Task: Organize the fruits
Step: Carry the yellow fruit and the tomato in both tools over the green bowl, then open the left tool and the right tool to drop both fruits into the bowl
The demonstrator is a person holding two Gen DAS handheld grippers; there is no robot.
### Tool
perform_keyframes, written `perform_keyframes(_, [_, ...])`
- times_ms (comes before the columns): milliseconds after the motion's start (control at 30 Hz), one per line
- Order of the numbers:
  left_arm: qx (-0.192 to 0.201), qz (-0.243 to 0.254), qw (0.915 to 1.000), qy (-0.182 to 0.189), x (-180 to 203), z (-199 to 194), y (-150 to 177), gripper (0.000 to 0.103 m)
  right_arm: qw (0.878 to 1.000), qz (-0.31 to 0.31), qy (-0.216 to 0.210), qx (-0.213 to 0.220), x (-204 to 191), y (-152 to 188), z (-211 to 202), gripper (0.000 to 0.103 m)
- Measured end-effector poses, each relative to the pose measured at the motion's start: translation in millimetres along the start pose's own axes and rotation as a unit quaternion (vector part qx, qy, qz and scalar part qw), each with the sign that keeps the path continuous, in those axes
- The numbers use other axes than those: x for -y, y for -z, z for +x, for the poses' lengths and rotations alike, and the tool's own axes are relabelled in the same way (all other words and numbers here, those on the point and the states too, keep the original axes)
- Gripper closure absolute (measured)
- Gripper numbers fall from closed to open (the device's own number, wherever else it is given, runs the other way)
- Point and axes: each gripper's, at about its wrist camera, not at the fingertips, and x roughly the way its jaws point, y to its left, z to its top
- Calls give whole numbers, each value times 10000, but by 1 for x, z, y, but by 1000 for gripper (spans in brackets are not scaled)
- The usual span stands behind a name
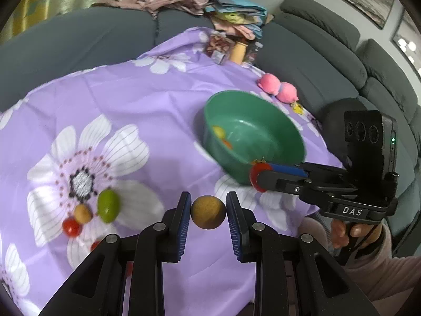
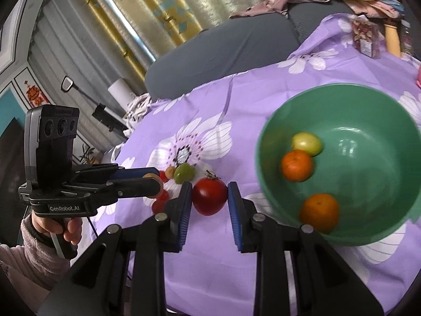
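We are gripping a round, tan, rough-skinned fruit (image 1: 208,212) in the left gripper (image 1: 208,214), its blue pads pressing the fruit's two sides, lifted over the purple flowered cloth (image 1: 147,100). In this left wrist view the green bowl (image 1: 279,121) is sitting at two o'clock from the fruit, while a green fruit (image 1: 108,205), a small brown one (image 1: 83,213) and a small red one (image 1: 71,227) are lying together at nine o'clock. In the right wrist view we are clamping a dark red tomato (image 2: 209,196) in the right gripper (image 2: 209,198), with the bowl at three o'clock and two oranges (image 2: 297,166) and a yellow-green fruit (image 2: 306,143) lying inside it. We judge the tomato light, smooth-skinned and soft, so we are taking it across its widest middle with gentle pressure; the tan fruit looks firmer and less slippery, and the same hold at its equator should suit.
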Motion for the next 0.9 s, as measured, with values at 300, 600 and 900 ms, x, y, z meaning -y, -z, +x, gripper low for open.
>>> perform_keyframes(300, [-32,263,9994,228,25,22,-31,75,9989,247,180,365,27,-4,-26,75])
perform_keyframes(600, [-161,535,9973,475,51,48,-59,75,9958,483,446,639,56,-6,-47,75])
perform_keyframes(900, [-383,640,9957,548,62,76,-72,75,9945,607,577,631,74,-6,-46,75])
